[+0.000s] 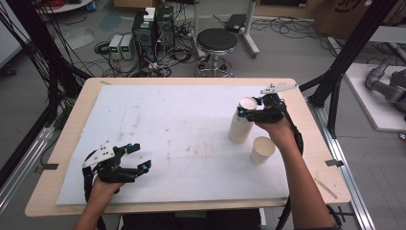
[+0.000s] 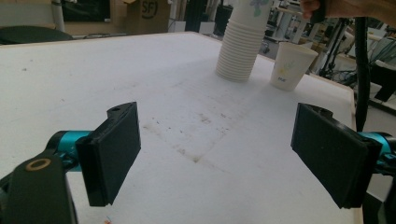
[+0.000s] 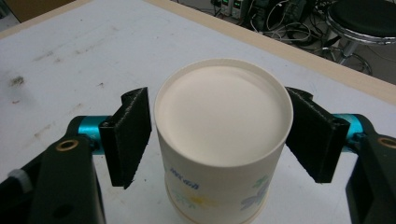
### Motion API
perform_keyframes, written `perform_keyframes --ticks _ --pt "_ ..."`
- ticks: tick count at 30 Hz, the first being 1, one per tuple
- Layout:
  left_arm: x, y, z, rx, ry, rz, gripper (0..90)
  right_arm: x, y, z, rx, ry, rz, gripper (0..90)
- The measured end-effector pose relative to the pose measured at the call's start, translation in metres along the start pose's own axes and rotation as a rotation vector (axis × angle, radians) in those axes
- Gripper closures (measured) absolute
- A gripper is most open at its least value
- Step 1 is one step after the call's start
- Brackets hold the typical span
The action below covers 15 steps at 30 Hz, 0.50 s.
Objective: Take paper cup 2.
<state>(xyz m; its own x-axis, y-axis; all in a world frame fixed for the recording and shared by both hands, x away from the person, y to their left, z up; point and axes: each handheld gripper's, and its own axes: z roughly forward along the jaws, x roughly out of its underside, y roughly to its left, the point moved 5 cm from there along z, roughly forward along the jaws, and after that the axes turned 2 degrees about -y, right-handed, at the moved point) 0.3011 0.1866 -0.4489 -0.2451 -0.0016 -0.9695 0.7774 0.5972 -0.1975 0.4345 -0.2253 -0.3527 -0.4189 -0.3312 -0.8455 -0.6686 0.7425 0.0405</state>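
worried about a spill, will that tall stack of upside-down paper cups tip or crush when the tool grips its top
The stack of paper cups is tall and narrow, so a sideways pull could tip it. The top cup is thin paper, probably light and crushable. The right tool brackets it near the stiffer closed base.

Left tool (image 1: 135,157) rests with jaws wide apart; right tool (image 1: 246,111), held higher, has jaws half-closed.
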Motion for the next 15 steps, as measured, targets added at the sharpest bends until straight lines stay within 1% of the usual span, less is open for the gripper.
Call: perform_keyframes --ticks 1,4,6,11,14,15 --pt "-0.0001 0.0002 -0.0003 0.000 0.000 0.000 15.8 0.0002 -0.0005 0.0004 0.005 0.005 0.003 30.8" --pt "0.0000 0.0008 -0.0007 -0.002 0.001 -0.001 15.8 0.0008 -0.0021 0.0010 0.007 0.012 0.014 32.7" --pt "-0.0001 0.0008 -0.0008 -0.001 -0.002 -0.003 15.8 0.0002 -0.0030 0.0006 0.010 0.005 0.009 33.0" --pt "-0.0002 0.0010 -0.0003 -0.001 0.000 -0.003 15.8 -0.0012 -0.0023 -0.0010 0.012 -0.001 0.018 33.4" --pt "-0.0002 0.0007 0.0000 0.001 -0.001 -0.004 15.8 -0.0041 -0.0028 -0.0027 0.013 -0.007 0.010 33.4" --pt "-0.0001 0.0007 0.0000 0.002 0.001 -0.004 15.8 -0.0050 -0.0024 -0.0034 0.015 -0.006 0.015 33.4"
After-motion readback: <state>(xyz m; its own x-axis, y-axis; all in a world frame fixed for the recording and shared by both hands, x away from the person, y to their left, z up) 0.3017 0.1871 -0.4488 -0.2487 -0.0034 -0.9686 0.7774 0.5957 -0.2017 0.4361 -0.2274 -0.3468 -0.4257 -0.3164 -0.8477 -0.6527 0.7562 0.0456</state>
